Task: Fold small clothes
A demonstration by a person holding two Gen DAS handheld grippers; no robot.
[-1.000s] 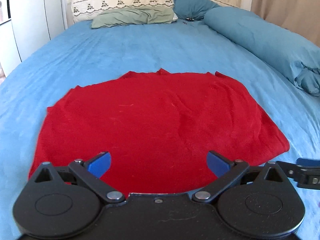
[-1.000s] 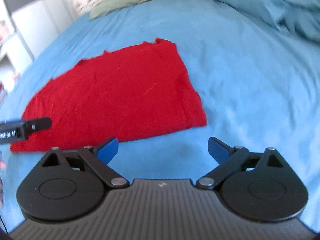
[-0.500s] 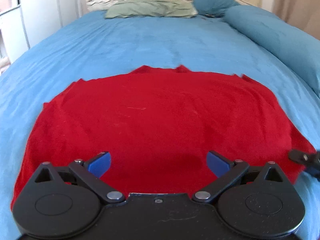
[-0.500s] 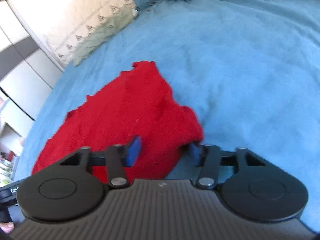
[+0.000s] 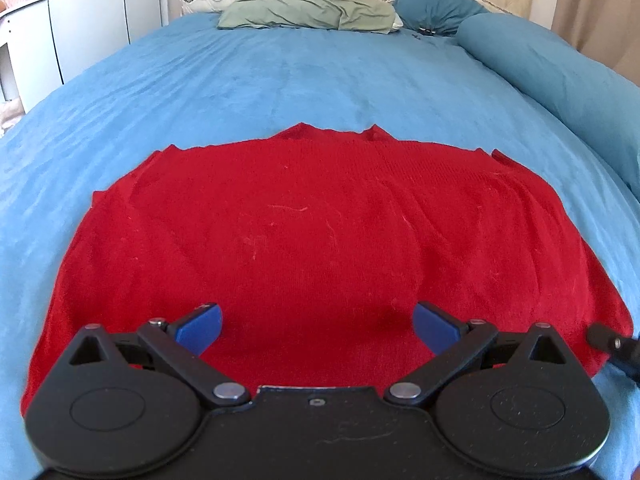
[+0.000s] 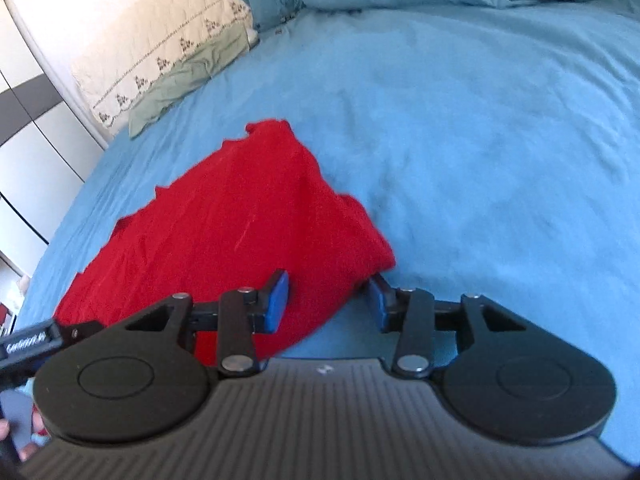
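A red knit garment [image 5: 312,232] lies flat on the blue bed cover [image 5: 304,80]. My left gripper [image 5: 316,326] is open, its blue pads wide apart low over the garment's near edge. In the right wrist view my right gripper [image 6: 328,304] straddles the garment's near right corner [image 6: 320,248]. Its jaws are partly closed around the bunched red cloth, which fills the gap between the pads. The corner is lifted a little off the cover. The tip of the right gripper shows at the right edge of the left wrist view [image 5: 612,346].
Pillows [image 5: 308,12] and a cream headboard stand at the far end of the bed. A long blue bolster [image 5: 560,68] runs along the right side. White wardrobe doors [image 5: 88,12] stand to the left of the bed.
My right gripper moved in onto the garment's right corner and narrowed its jaws around it. My left gripper moved forward over the garment's near edge and stayed open.
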